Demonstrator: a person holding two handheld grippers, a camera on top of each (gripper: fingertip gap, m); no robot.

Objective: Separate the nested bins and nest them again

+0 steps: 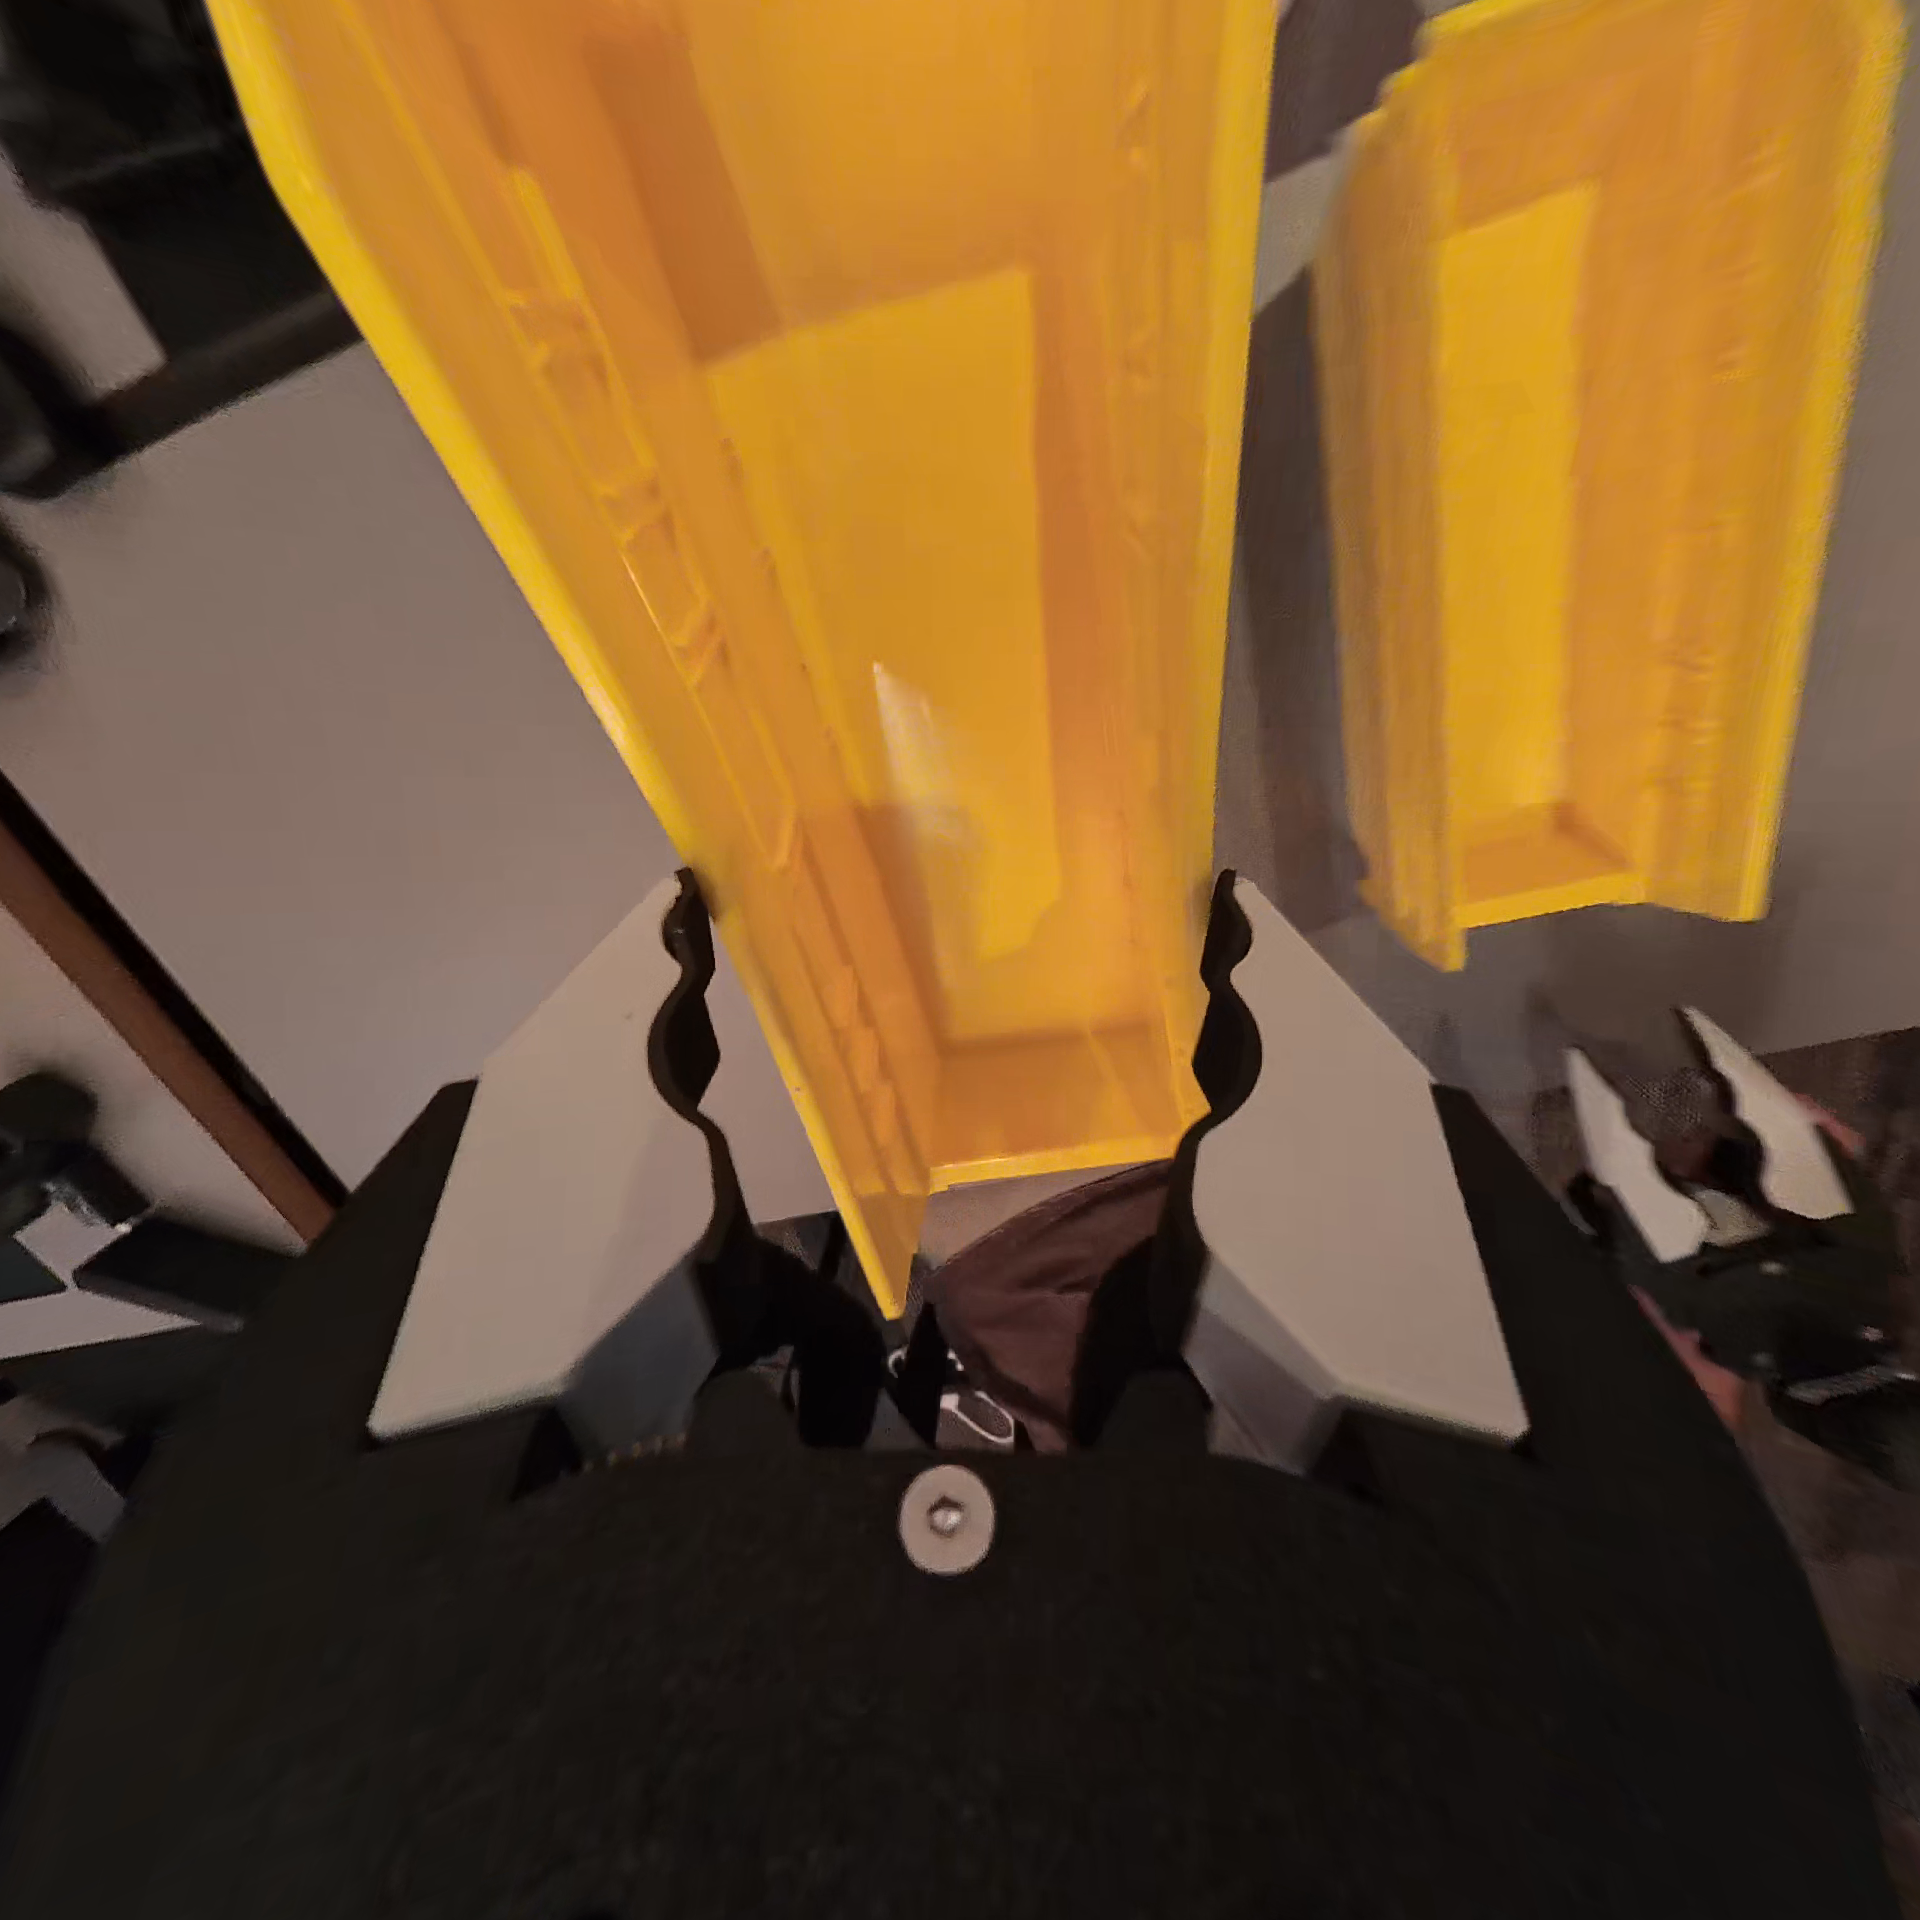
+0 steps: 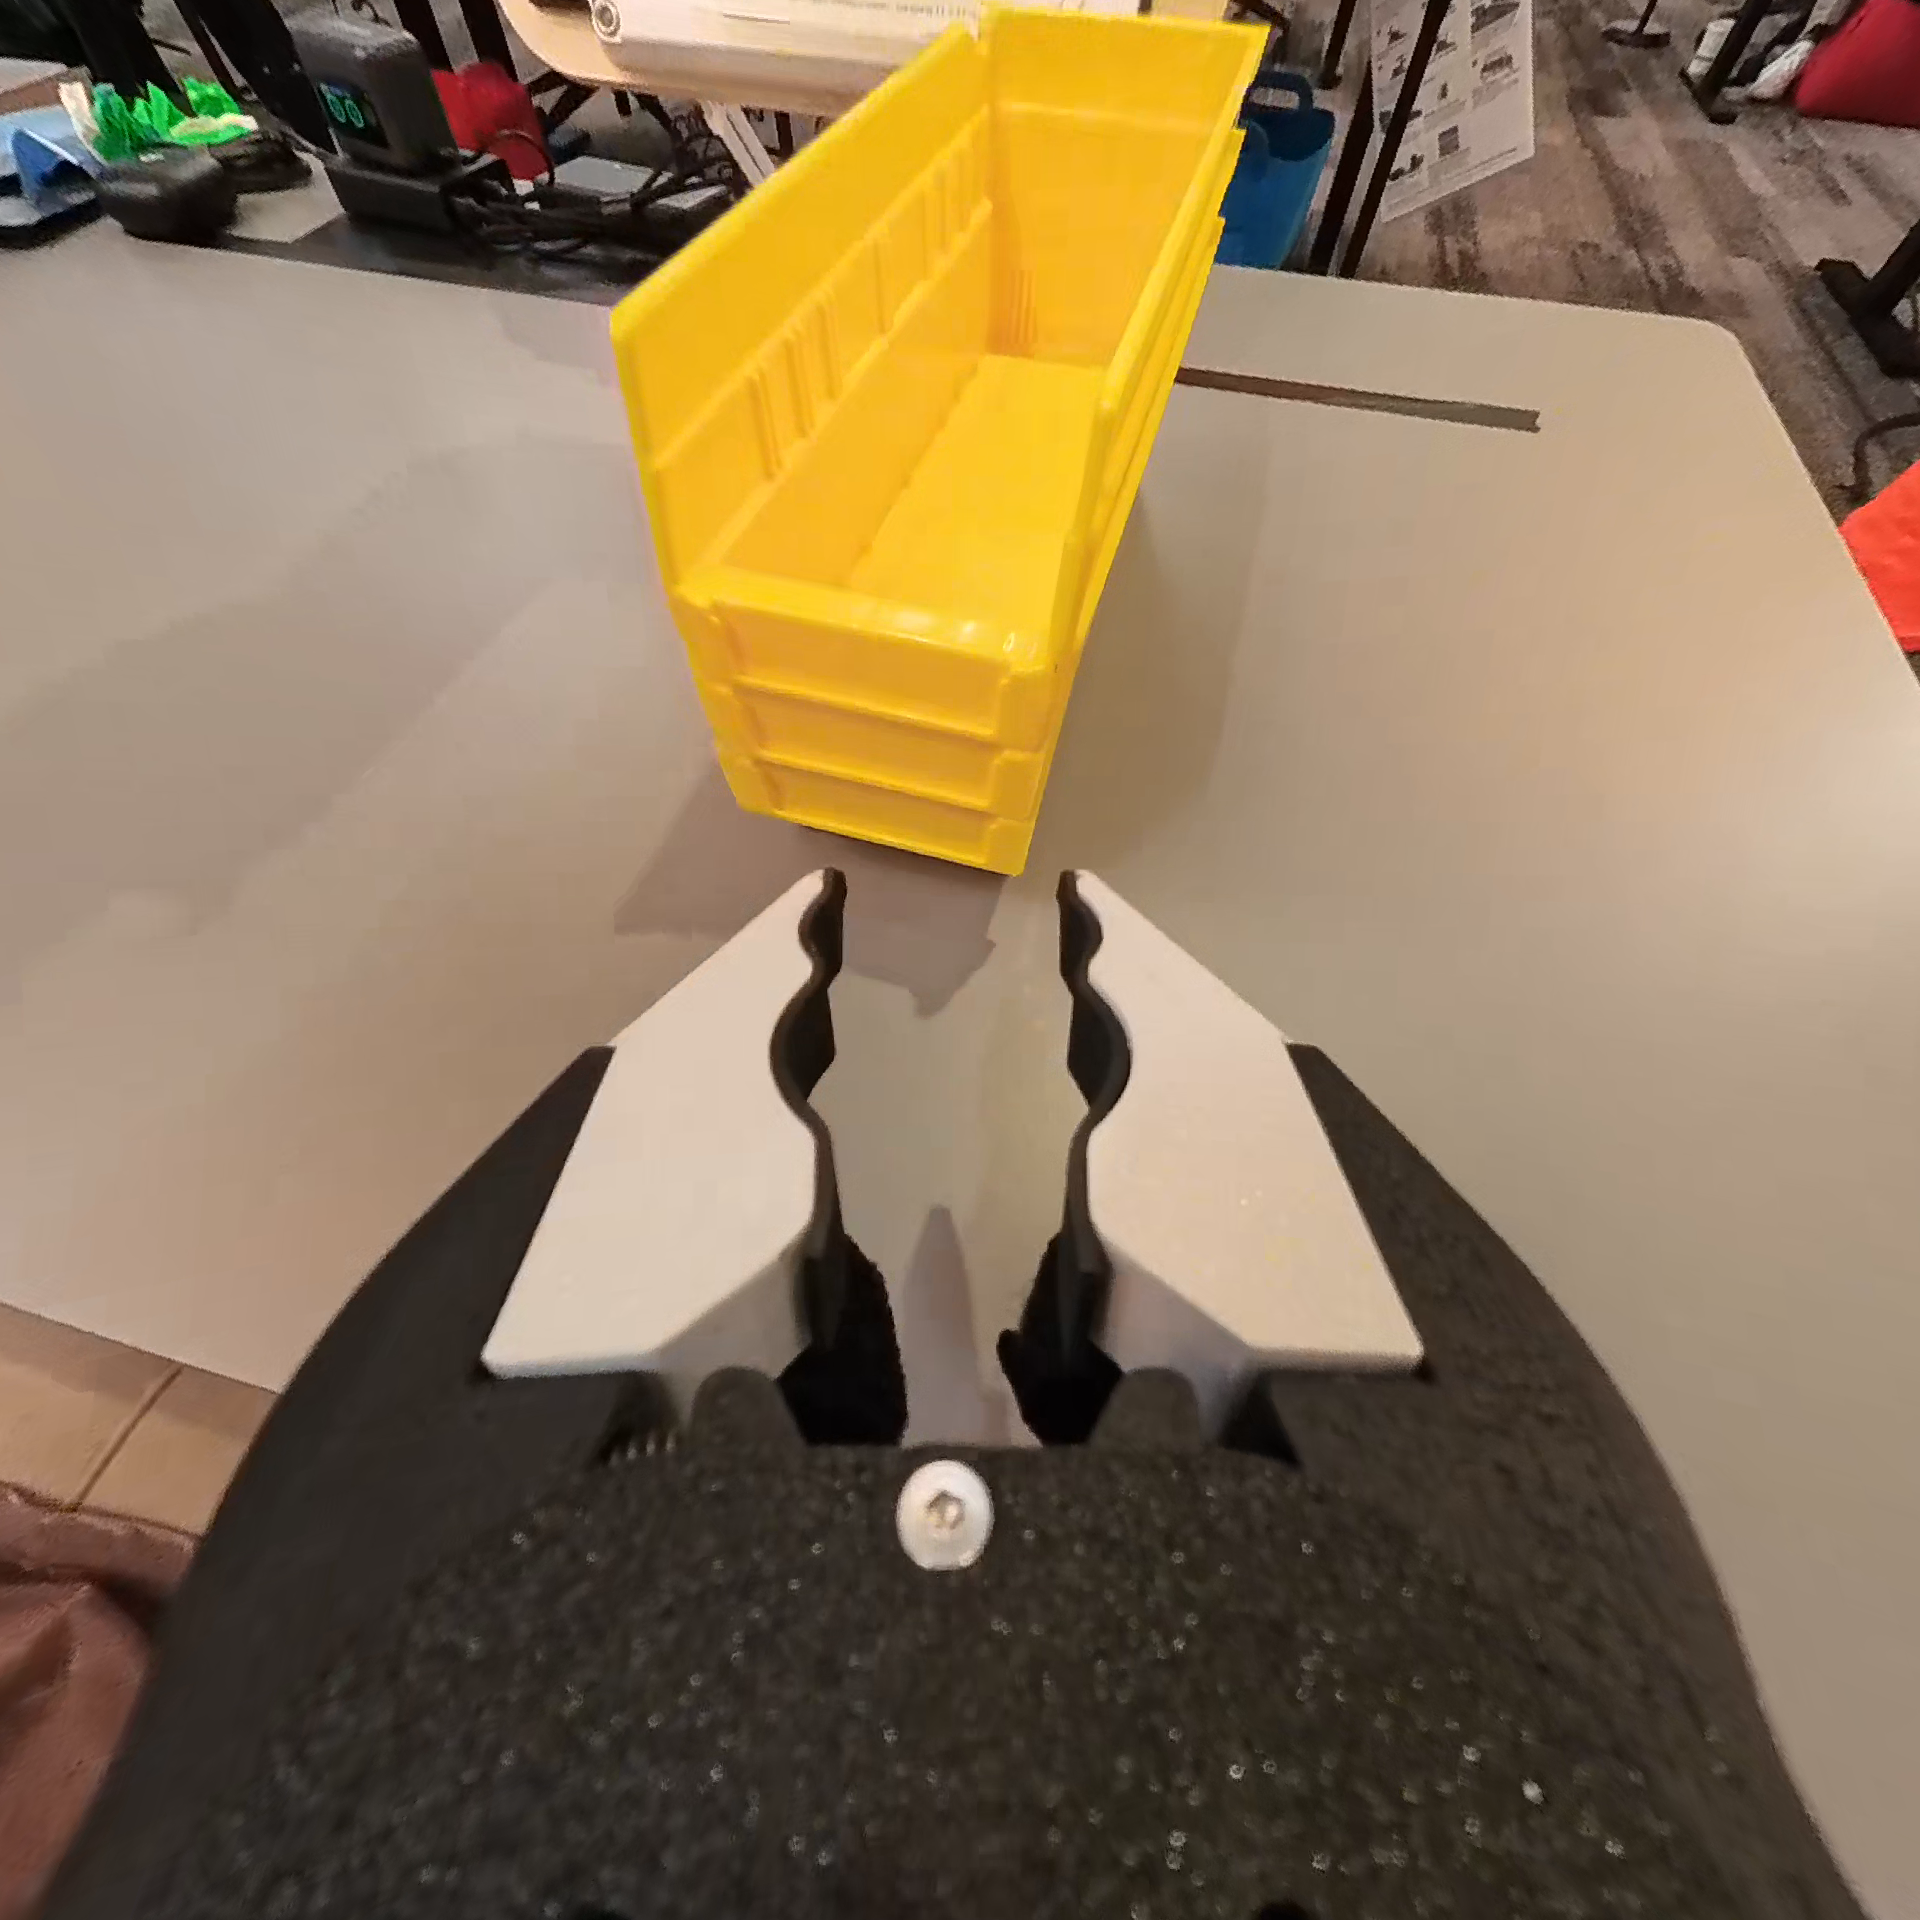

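A long yellow bin (image 1: 935,582) is lifted off the grey surface (image 1: 343,644), its near end between the left gripper (image 1: 956,914) fingers; whether they clamp it I cannot tell. The nested yellow bin stack (image 2: 914,499) sits just beyond the right gripper (image 2: 951,894), whose fingers are parted and hold nothing

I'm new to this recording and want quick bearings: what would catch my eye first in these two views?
Bright yellow dominates. In the left wrist view a long yellow bin fills the frame, lifted between the left gripper jaws, with the nested stack to its right. In the right wrist view that stack of three nested bins sits on the grey table, just ahead of the open, empty right gripper.
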